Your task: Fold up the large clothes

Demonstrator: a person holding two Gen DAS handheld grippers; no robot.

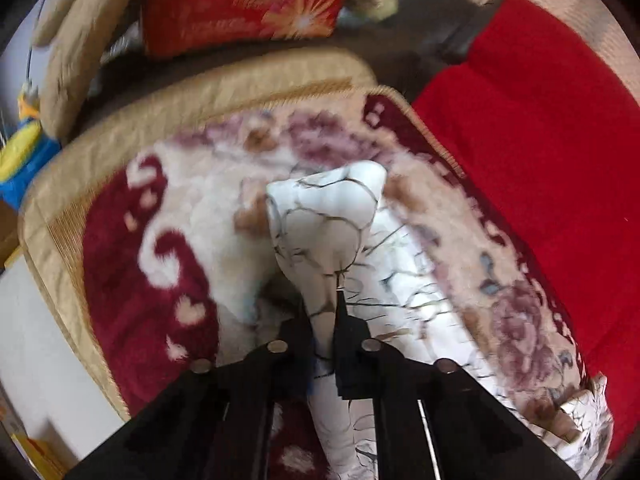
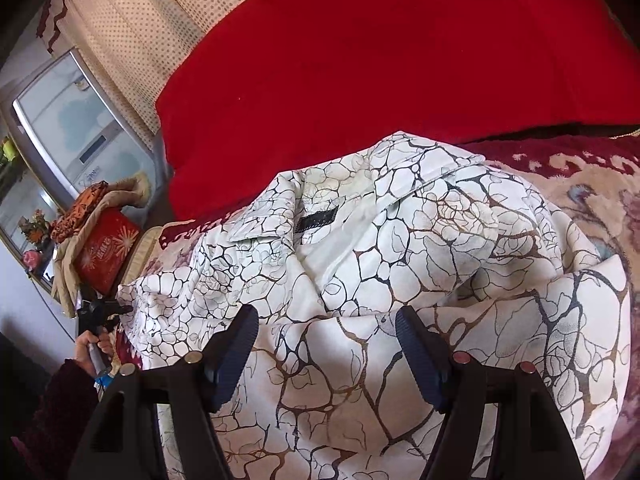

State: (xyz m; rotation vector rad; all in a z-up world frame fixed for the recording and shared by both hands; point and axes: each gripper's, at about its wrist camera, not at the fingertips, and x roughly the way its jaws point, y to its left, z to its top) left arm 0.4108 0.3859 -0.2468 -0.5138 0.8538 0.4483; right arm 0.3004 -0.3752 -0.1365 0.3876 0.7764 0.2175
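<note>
Lying on a flowered blanket [image 1: 168, 216]: one white jacket [image 2: 360, 264] with a crackle print, collar up, dark neck label [image 2: 317, 218] unreadable. Far left of the right tongs [image 2: 326, 344], a red box [image 2: 106, 252] with blurred writing, not legible. Left tongs [image 1: 322, 300] are clamped tight on a bunched end of the jacket. Right tongs stand wide apart above the cloth, gripping nothing. Beyond them, a red cover [image 2: 380, 64].

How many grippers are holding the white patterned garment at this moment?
1. The left gripper is shut on a bunched part of the white patterned garment; the right gripper is open above it.
</note>
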